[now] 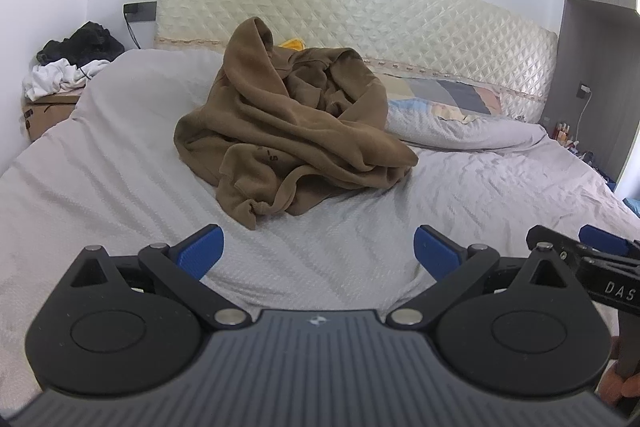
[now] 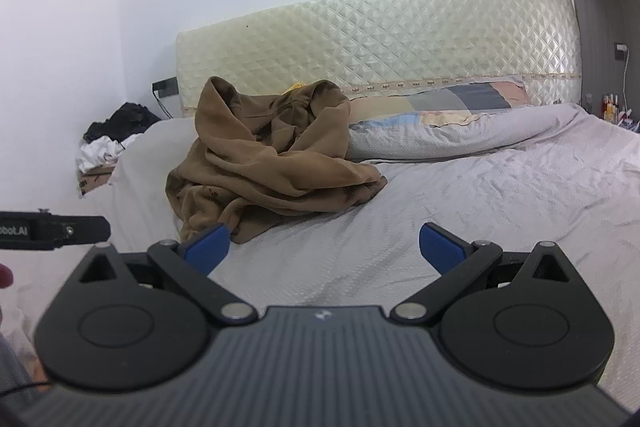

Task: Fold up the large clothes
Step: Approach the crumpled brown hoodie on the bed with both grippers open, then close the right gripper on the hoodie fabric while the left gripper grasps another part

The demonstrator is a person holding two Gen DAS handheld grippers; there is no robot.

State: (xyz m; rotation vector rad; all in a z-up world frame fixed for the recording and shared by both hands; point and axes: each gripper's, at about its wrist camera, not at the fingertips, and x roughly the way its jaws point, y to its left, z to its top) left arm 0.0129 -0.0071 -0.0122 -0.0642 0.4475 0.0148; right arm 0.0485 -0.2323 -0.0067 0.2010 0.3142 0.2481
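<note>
My left tongs (image 1: pixel 318 247) spread apart, right tongs (image 2: pixel 324 245) likewise, both empty above the bed (image 1: pixel 360 211) — brown garment (image 1: pixel 288 123) crumpled mid-bed, ahead, near the pillow (image 2: pixel 460 131).

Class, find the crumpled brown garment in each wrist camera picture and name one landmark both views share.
Left wrist: brown garment heaped at centre of the bed.
Right wrist: brown garment left of centre, above the left fingertip.
Shared landmark: the quilted cream headboard behind it.
</note>
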